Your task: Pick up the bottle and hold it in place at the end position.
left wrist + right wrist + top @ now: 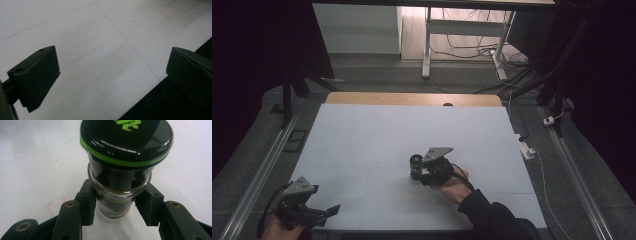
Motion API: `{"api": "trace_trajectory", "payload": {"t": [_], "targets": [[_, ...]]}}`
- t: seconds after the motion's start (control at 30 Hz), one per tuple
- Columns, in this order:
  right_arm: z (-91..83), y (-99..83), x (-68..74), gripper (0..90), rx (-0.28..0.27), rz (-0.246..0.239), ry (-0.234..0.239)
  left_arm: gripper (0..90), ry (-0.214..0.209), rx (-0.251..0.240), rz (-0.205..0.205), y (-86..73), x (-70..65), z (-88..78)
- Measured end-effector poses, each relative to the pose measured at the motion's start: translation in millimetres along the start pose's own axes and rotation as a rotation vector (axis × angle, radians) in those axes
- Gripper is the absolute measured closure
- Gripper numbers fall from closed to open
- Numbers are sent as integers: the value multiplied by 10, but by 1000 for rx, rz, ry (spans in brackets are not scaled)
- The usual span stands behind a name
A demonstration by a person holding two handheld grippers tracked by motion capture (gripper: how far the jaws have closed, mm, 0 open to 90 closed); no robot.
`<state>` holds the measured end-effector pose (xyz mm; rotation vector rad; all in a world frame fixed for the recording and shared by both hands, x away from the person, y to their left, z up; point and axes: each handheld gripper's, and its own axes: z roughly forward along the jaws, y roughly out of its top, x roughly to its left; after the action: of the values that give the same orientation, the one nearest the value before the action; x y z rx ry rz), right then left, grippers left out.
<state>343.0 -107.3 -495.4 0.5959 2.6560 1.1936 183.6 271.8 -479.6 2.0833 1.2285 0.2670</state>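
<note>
A small glass jar (415, 161) with a black lid ringed in green stands upright near the middle of the white table (402, 130). My right gripper (419, 176) comes at it from the right and is shut on it. In the right gripper view the jar (126, 150) rises between the two black pads (87, 205), which press on its glass body below the lid, and my right gripper (117, 207) holds it just above the tabletop. My left gripper (329, 212) rests at the table's front left corner. In the left gripper view my left gripper (112, 75) stands wide open over bare table.
A wooden strip (412, 98) borders the table's far edge. Metal rails (262, 170) run along the floor on both sides, and a white power strip (526, 148) lies off the right edge. Faint red marks (168, 11) are drawn on the tabletop. The dark front edge (150, 92) runs under my left gripper.
</note>
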Motion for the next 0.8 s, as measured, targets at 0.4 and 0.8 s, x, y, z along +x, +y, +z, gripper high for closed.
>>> {"api": "trace_trajectory", "payload": {"t": [0.4,0.8], "targets": [[11,202,-186,533,-4,14,-32,1,-2,0,-1,0,2,1],[96,345,-467,533,-3,38,-41,1,-5,4,-2,2,3,6]]}}
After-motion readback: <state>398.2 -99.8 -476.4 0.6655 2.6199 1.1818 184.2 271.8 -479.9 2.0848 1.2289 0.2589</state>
